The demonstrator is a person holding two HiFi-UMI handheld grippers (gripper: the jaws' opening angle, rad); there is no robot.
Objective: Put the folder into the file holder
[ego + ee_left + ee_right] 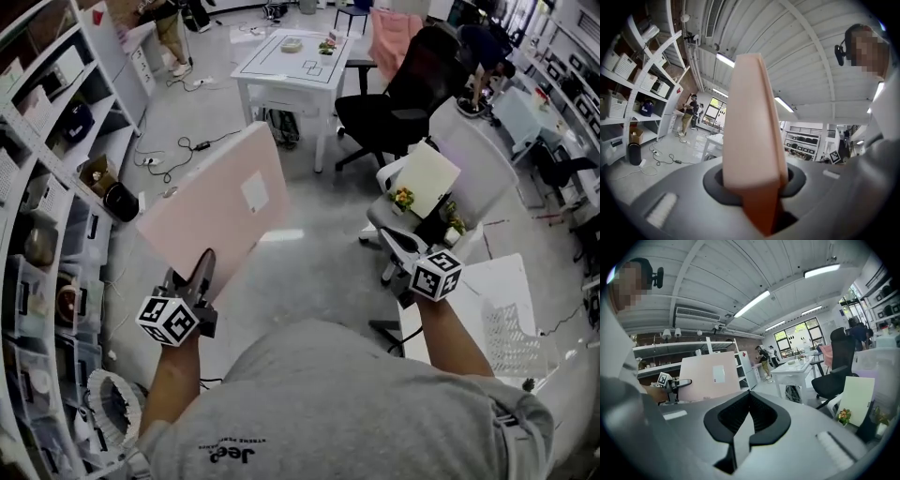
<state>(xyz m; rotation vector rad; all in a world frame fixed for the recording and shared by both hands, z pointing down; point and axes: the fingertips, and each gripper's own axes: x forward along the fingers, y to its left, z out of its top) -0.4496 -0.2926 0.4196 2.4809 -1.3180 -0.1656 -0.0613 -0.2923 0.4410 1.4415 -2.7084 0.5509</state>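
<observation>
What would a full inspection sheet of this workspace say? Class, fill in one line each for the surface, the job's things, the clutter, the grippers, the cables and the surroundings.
Surface: white table at lower right, little of it in view.
Job's things: pink folder held tilted in the air over the floor; white mesh file holder at the white table's near end.
Clutter: pale folder and small flowers on a white chair.
Grippers: left gripper shut on the pink folder's edge; right gripper jaws together, nothing held.
Cables: loose cables on the floor by the shelves.
Surroundings: second white table, black chair, people in the background.
</observation>
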